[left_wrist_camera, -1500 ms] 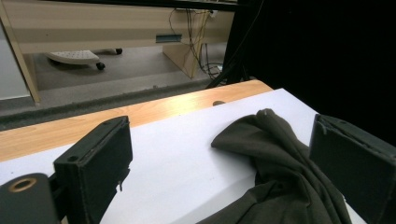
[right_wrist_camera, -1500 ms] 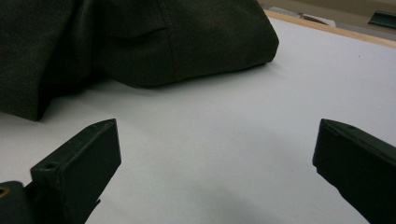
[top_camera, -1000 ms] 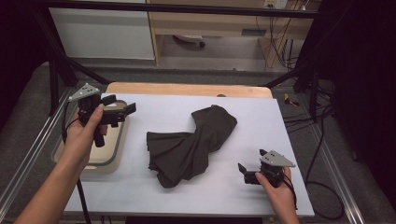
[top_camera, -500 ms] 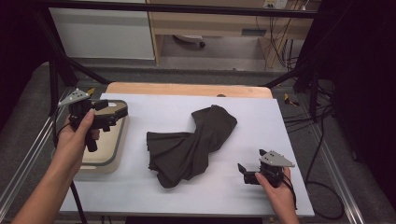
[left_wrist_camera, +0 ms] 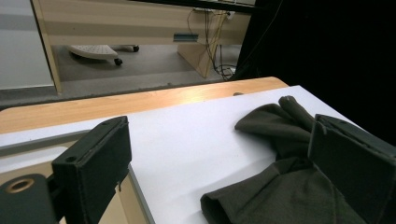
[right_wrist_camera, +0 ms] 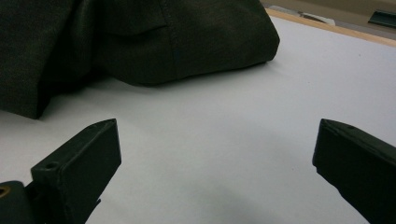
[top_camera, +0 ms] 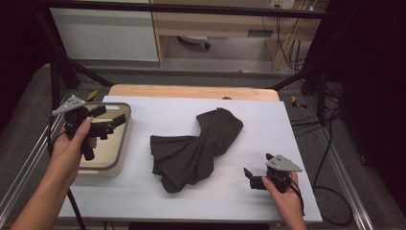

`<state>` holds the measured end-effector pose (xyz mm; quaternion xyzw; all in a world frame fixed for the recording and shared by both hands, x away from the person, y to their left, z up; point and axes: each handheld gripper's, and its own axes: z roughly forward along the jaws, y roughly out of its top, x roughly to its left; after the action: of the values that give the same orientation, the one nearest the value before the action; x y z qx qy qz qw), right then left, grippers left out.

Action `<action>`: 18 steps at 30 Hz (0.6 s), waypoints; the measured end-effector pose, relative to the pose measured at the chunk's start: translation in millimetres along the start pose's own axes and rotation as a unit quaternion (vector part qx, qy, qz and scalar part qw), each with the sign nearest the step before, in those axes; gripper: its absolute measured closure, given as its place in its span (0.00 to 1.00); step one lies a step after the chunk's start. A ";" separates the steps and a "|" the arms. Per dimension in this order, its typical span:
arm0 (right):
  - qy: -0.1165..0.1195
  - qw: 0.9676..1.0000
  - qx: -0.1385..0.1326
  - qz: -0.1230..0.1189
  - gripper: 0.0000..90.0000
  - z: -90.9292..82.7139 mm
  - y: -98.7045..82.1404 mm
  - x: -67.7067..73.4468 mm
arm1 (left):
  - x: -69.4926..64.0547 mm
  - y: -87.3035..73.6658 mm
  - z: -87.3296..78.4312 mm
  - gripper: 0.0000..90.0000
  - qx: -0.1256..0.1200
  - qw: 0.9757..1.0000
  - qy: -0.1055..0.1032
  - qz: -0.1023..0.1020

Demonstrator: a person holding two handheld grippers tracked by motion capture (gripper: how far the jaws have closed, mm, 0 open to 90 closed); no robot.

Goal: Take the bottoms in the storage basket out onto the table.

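Note:
A dark, crumpled cloth lies in the middle of the white table sheet. A hand holds my left gripper in the air over the beige tray at the table's left, its jaws wide open and empty, pointing right toward the cloth. In the left gripper view the cloth lies ahead past the tray's rim. My right gripper rests low at the front right, open and empty, a short way right of the cloth. In the right gripper view the cloth lies ahead of the jaws, with bare sheet between.
A strip of wooden tabletop shows behind the white sheet. Black frame bars stand at both sides and cables hang at the right. Bare sheet lies around the cloth at the front and back.
My left gripper has drifted a little left and toward the person over the tray, still open. The right gripper and the cloth have stayed put.

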<state>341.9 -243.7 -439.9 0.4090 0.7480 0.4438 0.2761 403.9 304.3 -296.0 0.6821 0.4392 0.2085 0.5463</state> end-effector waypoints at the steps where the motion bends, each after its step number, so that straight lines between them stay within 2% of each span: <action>1: 0.000 1.000 -0.001 0.001 0.02 -0.1 0.0 0.0 | 0.8 -1.5 -1.4 0.07 0.000 1.000 -0.002 -0.002; 11: -0.004 1.000 -0.003 0.004 0.02 -1.3 -0.2 -2.1 | 4.8 -15.2 -12.7 0.07 0.009 1.000 0.005 0.011; 18: -0.002 1.000 -0.001 0.003 0.03 -0.4 -0.6 -1.8 | 6.2 -26.1 -17.3 0.07 0.013 1.000 0.007 0.013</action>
<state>342.2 -245.5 -440.2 0.4116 0.7458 0.4449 0.2766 384.2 319.6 -315.9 0.6930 0.4371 0.2146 0.5316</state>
